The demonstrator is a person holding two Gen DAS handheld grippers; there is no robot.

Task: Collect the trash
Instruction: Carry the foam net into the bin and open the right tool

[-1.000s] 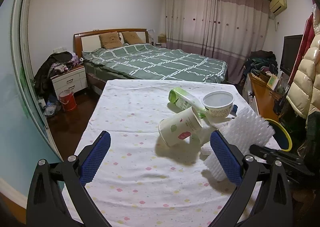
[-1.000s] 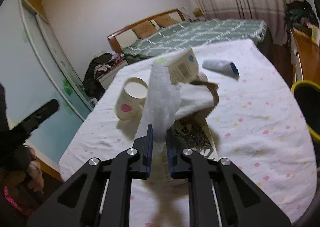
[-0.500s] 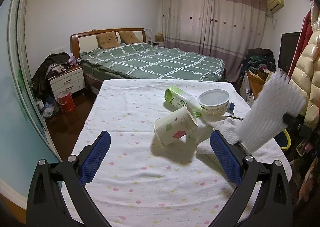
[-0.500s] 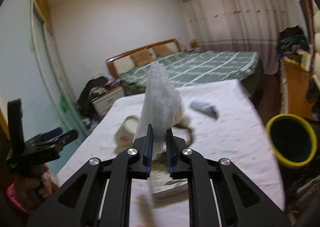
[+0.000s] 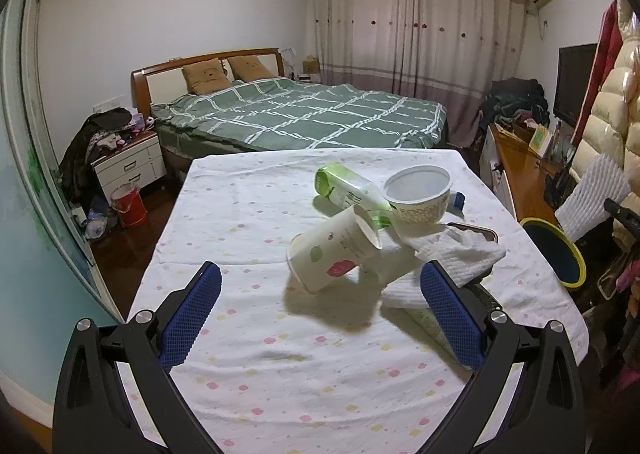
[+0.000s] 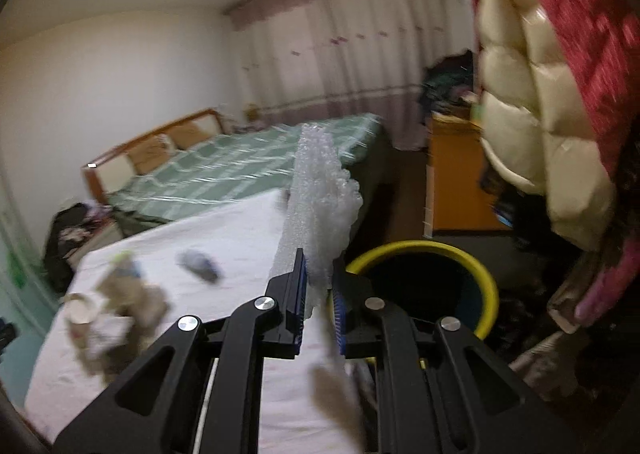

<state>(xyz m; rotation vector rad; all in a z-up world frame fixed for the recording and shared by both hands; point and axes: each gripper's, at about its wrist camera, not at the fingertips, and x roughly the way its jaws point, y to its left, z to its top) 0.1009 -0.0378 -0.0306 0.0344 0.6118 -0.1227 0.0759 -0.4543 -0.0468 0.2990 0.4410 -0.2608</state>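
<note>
We've got the foam wrap sheet (image 6: 320, 210) pinched tight in the right gripper (image 6: 319, 318), sitting mid-frame in the right wrist view, right next to the yellow-rimmed bin (image 6: 424, 250) at lower right. Trick here, we think: get the fingers fully over the bin's mouth before letting go, since that foam is light and floppy and could drift onto the rim. The left gripper (image 5: 320, 314) hangs wide and empty over the table (image 5: 240, 214), paper cup (image 5: 334, 254) and the rest of the pile just beyond its fingers.
</note>
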